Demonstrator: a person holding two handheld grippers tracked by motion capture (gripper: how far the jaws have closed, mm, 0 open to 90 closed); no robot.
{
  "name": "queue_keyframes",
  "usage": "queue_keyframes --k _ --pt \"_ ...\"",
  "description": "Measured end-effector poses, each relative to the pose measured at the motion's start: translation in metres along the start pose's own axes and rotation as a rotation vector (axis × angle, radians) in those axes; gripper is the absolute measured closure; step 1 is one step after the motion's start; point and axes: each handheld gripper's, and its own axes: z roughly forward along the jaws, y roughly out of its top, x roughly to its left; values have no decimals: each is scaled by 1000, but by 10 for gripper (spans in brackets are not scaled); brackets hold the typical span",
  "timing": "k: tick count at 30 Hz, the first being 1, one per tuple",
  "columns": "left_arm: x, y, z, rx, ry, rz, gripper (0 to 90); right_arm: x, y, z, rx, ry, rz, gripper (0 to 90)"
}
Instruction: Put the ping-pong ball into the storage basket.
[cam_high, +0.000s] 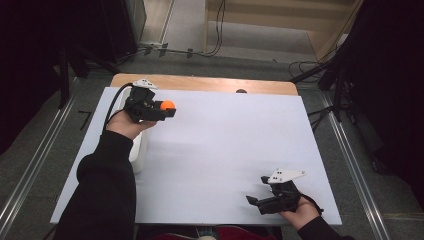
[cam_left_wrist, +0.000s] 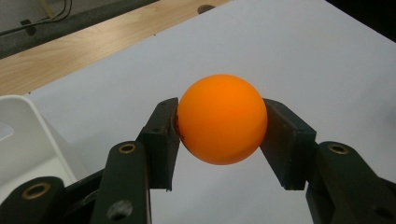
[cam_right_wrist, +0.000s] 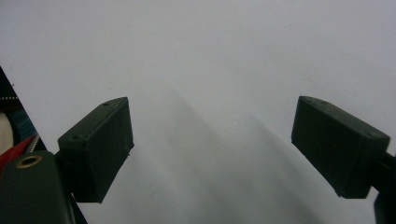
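Upper left of high view: left hand-held gripper (cam_high: 169, 111) clamped on orange ball (cam_high: 167, 105), raised off table (cam_high: 225, 150), just beside white bin (cam_high: 139, 152), likely ball's source or goal. Lower right: right hand-held gripper (cam_high: 256, 202) spread wide, nothing between, parked low, out of way.
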Motion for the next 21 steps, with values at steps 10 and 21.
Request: queue_keyframes --k 10,21 --pt "11 -3 -7 -1 31 -18 499 0 0 0 1 0 -5 115" --pt "21 -6 -10 0 61 -45 498 0 0 0 2 0 -5 115"
